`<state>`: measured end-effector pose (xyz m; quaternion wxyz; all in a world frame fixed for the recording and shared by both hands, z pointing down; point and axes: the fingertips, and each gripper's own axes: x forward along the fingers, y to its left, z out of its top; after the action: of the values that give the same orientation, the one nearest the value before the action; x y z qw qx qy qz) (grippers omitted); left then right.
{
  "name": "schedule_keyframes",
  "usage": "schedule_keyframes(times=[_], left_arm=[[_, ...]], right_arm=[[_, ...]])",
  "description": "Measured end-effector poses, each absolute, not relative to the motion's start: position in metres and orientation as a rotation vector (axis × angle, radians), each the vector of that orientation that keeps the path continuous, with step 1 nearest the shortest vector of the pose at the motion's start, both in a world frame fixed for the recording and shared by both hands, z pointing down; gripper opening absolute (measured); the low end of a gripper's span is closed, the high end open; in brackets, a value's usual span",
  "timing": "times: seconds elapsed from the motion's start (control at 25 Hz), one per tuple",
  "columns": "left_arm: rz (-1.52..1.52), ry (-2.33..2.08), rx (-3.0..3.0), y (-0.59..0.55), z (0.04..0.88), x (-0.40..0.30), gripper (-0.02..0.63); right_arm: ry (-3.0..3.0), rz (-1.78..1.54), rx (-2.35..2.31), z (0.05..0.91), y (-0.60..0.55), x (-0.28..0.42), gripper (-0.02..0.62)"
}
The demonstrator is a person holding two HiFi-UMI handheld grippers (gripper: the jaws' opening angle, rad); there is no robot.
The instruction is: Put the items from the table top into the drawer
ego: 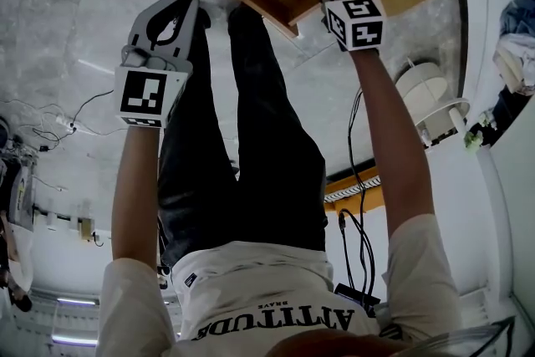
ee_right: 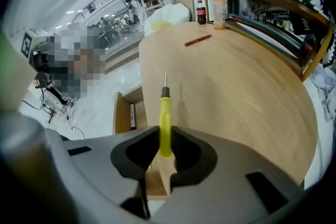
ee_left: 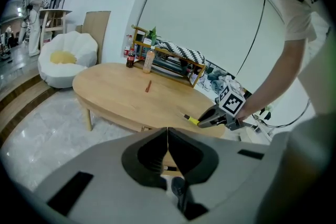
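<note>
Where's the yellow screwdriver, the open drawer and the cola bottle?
yellow screwdriver (ee_right: 165,123), right gripper view, on its yellow handle.
open drawer (ee_right: 118,113), right gripper view, on its wooden side wall.
cola bottle (ee_right: 201,14), right gripper view, on its dark body.

Only one readable text: shirt front has big white letters "ATTITUD", with the end of the word cut off at the frame bottom. The small word just above it looks like "BRAVE", low confidence. Hem tag on the same shirt is dark with a white mark, too small to read.

Left cube and right cube carry black-and-white square code patterns, no letters or digits legible.

On the table, the cola bottle has a red label and the orange bottle a pale one. The print on both is too small to read in either gripper view.
</note>
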<state>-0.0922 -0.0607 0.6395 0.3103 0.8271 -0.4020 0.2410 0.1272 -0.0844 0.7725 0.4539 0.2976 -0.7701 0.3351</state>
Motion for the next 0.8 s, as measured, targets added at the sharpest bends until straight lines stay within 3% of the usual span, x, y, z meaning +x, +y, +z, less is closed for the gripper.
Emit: schedule_keyframes(times=[0.8], left_arm=[[0.641,-1.047,2.138,-0.03,0.679,-0.141,0.021]], right_arm=[[-1.833,0.996,0.68,0.828,-0.02,0.027,0.083]])
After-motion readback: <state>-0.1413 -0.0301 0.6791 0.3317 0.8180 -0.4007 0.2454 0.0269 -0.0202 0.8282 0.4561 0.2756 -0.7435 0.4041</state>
